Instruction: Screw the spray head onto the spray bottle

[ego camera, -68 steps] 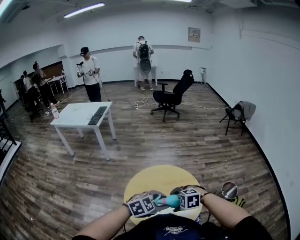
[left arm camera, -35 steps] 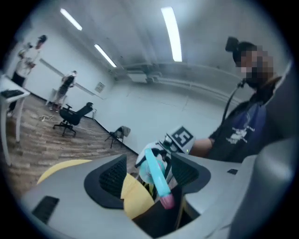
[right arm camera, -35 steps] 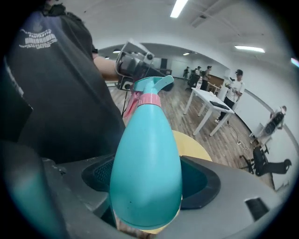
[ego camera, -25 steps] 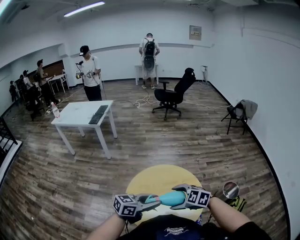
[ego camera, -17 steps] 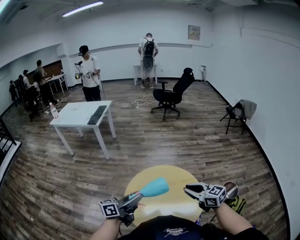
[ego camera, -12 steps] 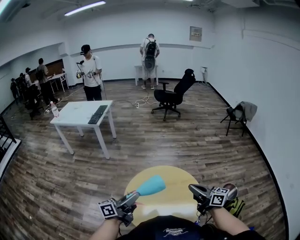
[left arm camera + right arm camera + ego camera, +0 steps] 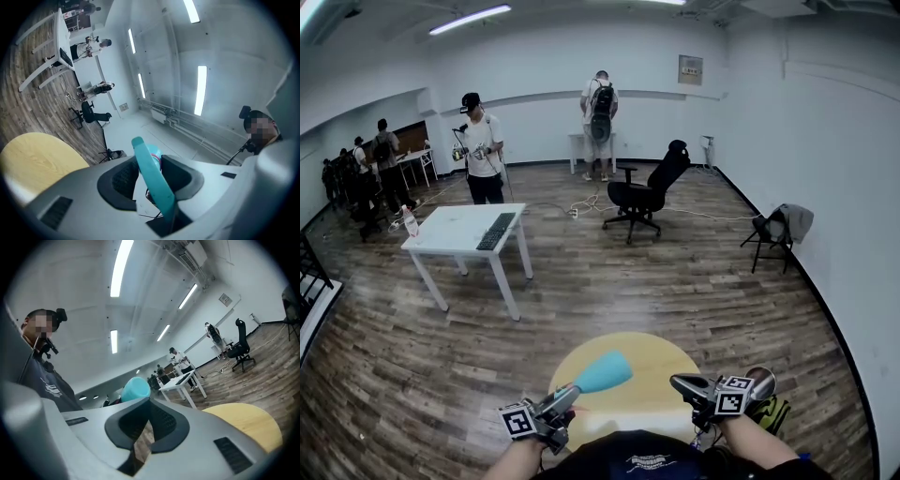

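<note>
The fingers of your left gripper pinched the teal spray bottle by its narrow end. The fat body therefore pointed up and away from them, held over the yellow tabletop rather than resting on it. That grip probably kept the body clear for your other hand to work on. The gripped end hid the spray head, so you could not tell whether it sat fully screwed on. The fingers of your right gripper were pressed together on nothing, with the bottle well off to their left and the tabletop's edge below them.
</note>
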`<move>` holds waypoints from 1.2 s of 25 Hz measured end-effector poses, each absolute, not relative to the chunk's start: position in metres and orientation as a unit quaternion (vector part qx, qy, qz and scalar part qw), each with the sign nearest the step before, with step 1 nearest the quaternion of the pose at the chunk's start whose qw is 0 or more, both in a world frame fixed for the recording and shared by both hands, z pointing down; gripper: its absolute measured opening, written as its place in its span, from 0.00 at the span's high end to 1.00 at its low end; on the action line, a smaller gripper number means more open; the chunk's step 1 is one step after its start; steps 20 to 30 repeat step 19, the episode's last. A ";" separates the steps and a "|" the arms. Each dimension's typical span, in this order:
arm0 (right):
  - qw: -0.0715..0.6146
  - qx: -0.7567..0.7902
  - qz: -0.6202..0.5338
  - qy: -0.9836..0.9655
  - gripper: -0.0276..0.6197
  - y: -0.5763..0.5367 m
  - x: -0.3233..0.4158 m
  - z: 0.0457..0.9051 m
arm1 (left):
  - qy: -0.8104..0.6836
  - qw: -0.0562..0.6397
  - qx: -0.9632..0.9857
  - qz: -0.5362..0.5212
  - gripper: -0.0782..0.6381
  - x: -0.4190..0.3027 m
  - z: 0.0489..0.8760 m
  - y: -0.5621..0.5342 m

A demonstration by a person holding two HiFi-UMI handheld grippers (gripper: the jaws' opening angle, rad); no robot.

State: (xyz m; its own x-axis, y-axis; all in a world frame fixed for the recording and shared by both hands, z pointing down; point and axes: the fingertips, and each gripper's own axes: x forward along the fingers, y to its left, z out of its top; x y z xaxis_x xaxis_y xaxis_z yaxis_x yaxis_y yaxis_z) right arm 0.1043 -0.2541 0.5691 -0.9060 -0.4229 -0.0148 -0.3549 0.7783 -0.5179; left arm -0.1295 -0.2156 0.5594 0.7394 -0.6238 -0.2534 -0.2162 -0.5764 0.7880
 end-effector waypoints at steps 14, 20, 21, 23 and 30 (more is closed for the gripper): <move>0.030 -0.203 -0.259 0.944 0.93 -0.239 0.103 0.590 | -0.240 0.402 0.844 -0.261 0.64 -0.121 0.569 -0.207; 0.029 -0.205 -0.259 0.943 0.93 -0.239 0.103 0.591 | -0.236 0.409 0.842 -0.263 0.64 -0.120 0.571 -0.206; 0.029 -0.205 -0.259 0.943 0.93 -0.239 0.103 0.591 | -0.236 0.409 0.842 -0.263 0.64 -0.120 0.571 -0.206; 0.029 -0.205 -0.259 0.943 0.93 -0.239 0.103 0.591 | -0.236 0.409 0.842 -0.263 0.64 -0.120 0.571 -0.206; 0.029 -0.205 -0.259 0.943 0.93 -0.239 0.103 0.591 | -0.236 0.409 0.842 -0.263 0.64 -0.120 0.571 -0.206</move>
